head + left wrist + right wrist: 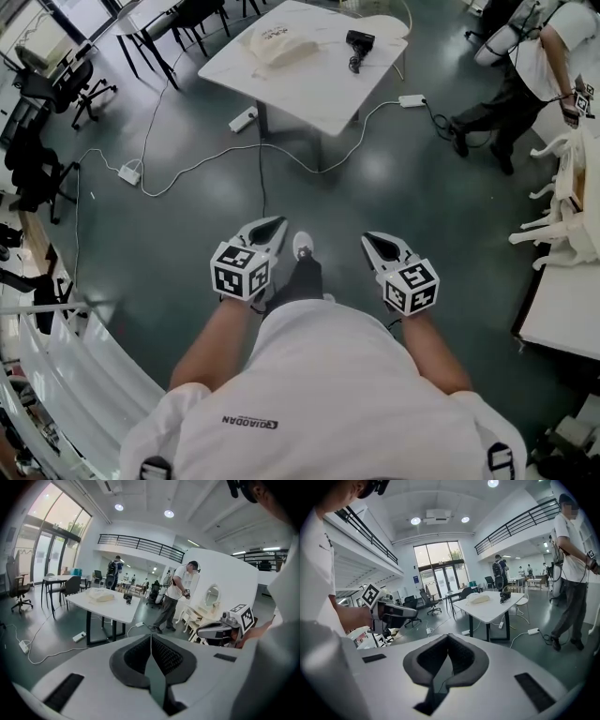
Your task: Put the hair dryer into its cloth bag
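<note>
- At the far side of the room, on a white table (314,94), the black hair dryer (358,45) lies near the cream cloth bag (279,42), outside it and not touching it.
- The left gripper (267,230) is held close in front of the person's body, its jaws pressed together with nothing between them.
- The right gripper (377,244) sits beside it, likewise closed and empty.
- Both grippers hang over the dark floor (403,187), well apart from the table.
- A white power strip (243,119) and cables lie by the table legs.
- Another person (539,56) stands to the table's right.
</note>
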A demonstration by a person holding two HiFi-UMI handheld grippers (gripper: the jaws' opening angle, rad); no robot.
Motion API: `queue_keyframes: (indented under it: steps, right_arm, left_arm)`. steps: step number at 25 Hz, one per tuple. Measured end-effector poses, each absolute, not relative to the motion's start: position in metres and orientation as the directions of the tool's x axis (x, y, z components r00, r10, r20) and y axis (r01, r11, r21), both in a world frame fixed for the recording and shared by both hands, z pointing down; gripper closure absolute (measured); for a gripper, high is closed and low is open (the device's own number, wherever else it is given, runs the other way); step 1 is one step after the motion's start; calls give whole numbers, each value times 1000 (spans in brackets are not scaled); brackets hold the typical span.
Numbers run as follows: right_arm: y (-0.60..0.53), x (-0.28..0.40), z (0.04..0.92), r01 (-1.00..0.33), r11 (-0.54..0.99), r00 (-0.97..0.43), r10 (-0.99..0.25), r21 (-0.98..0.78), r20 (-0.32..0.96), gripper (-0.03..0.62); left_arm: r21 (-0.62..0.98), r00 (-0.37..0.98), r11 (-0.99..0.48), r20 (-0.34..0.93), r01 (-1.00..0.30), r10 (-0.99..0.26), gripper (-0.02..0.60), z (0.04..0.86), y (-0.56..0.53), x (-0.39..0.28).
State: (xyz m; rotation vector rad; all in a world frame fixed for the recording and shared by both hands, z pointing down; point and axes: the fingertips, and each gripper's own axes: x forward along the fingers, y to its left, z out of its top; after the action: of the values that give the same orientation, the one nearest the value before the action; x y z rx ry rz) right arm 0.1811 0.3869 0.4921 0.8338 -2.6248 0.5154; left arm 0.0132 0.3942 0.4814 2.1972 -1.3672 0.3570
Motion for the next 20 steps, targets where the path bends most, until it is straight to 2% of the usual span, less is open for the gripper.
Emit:
queue_keyframes:
  steps: [20]
  right_arm:
    - [158,109,475,-611,770,-746,-482,-184,460,572]
  left_arm:
    - [282,465,-373,435,-884,-772,548,463,161,-63]
